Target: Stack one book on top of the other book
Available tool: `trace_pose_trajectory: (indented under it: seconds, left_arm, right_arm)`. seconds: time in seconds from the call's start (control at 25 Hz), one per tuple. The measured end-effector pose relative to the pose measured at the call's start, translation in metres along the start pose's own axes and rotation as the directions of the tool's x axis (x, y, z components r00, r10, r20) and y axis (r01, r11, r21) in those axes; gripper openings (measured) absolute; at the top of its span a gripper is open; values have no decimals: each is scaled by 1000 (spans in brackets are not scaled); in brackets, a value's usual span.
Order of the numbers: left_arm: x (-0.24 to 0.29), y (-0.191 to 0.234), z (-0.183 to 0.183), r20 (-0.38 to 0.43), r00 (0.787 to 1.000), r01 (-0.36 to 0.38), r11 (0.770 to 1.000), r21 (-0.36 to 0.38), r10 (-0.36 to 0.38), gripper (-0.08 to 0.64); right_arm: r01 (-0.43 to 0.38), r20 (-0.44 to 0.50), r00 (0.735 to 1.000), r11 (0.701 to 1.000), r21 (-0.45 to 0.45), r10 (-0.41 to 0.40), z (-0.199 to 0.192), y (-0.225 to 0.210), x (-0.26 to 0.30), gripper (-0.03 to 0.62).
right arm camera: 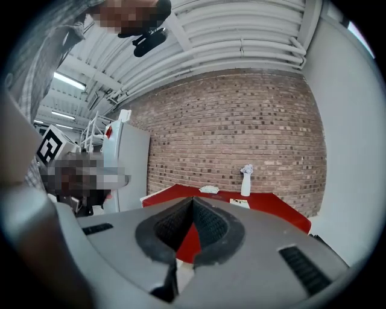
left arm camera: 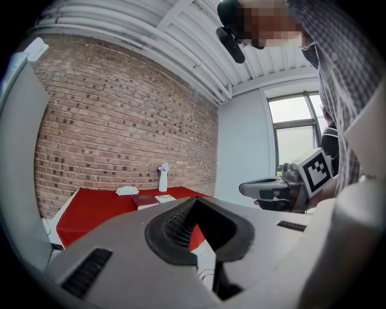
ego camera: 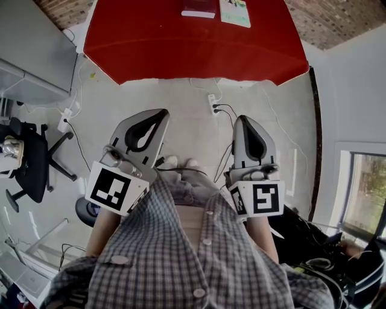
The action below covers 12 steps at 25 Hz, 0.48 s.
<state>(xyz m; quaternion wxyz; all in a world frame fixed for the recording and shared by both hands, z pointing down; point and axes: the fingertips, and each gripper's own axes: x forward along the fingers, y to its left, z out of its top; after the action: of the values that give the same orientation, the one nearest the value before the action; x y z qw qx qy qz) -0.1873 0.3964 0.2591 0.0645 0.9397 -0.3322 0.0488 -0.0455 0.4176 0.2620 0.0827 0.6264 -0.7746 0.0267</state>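
Dark red book point(ego camera: 198, 10) and pale green-white book point(ego camera: 235, 12) lie far ahead. The grey left gripper point(ego camera: 161, 113) and right gripper point(ego camera: 243, 119), jaws together and empty, would merely shove them.

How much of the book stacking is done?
Nothing is done yet: the dark red book and the light book lie side by side on the red table. The left gripper and right gripper are shut, empty, short of the table. All the stacking is left.
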Motion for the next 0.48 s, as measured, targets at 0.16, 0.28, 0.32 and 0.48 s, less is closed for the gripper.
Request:
trace_pose_trajectory:
  seconds: [0.16, 0.28, 0.32, 0.48]
  left_arm:
    - [-39, 7, 0, 21, 1000, 6, 1000, 10, -6, 0]
    - [-42, 7, -1, 26, 999, 19, 1000, 18, -20, 0]
    - [-37, 7, -2, 24, 999, 26, 1000, 17, -26, 0]
    - [-33, 6, -1, 29, 999, 43, 999, 20, -43, 0]
  right_arm:
    - [35, 20, 999, 999, 4, -35, 6, 31, -16, 1]
    - [43, 24, 999, 999, 9, -43, 2, 36, -19, 2]
    - [44, 21, 999, 999, 10, -44, 0, 33, -16, 2]
    - [57, 6, 998, 998, -3, -57, -3, 32, -16, 2]
